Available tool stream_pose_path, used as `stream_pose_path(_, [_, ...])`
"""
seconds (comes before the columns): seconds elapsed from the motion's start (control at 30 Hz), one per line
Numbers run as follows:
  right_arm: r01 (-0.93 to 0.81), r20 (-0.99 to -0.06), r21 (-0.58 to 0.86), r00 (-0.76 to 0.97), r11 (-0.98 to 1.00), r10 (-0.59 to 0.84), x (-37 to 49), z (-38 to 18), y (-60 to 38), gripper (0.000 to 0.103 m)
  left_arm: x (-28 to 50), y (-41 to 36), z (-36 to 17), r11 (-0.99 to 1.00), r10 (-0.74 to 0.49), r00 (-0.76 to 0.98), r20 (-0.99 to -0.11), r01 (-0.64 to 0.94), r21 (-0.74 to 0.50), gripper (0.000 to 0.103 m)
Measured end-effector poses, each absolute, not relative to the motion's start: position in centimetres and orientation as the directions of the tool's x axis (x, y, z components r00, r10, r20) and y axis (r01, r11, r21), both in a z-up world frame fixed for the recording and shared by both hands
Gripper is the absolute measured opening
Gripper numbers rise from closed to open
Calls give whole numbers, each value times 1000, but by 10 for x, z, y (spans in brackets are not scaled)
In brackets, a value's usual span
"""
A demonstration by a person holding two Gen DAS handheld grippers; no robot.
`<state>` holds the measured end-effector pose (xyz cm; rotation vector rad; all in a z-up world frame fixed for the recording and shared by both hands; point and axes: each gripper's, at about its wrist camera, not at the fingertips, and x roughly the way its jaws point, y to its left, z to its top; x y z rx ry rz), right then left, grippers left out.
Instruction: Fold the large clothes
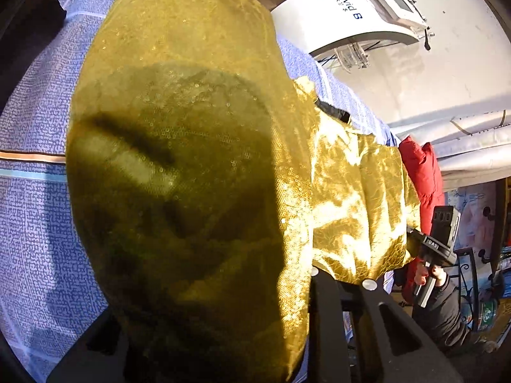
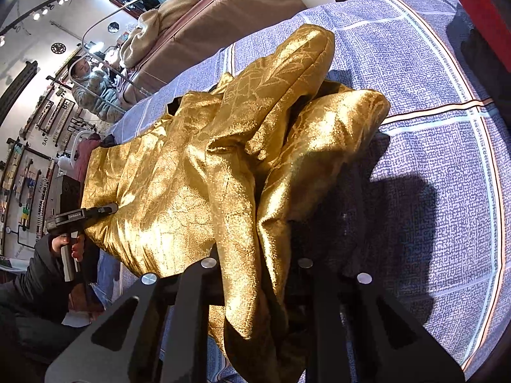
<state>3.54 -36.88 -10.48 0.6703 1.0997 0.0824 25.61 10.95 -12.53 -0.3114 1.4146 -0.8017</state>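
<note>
Both tools clamp the gold garment [image 2: 198,172] on the bed [image 2: 431,102]: right tool [image 2: 255,274] pinches a bunched fold between its fingers, left tool [image 1: 220,312] is draped over by it, so slick fabric may slip out mid-fold.

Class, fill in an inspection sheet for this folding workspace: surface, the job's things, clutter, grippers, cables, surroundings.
Surface: blue patterned bedsheet with pale stripe lines.
Job's things: gold garment lying crumpled across the sheet, sleeves bunched.
Clutter: red garment at the sheet's edge.
Grippers: left gripper at the garment's far edge, grip unclear; right gripper has gold fabric between its fingers, closure unclear.
Cables: nothing seen.
Surroundings: brown bedding, white machine, a seated person, wall racks.
</note>
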Motion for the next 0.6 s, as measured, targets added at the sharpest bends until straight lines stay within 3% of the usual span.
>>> stream_pose_path(0.43, [196, -712, 622, 545, 758, 444, 22, -59, -360, 17, 239, 119, -81, 700, -668, -36, -743, 306, -645, 20])
stream_pose_path(0.6, [202, -750, 584, 504, 786, 428, -9, -57, -356, 17, 219, 103, -91, 738, -589, -122, -799, 321, -593, 21])
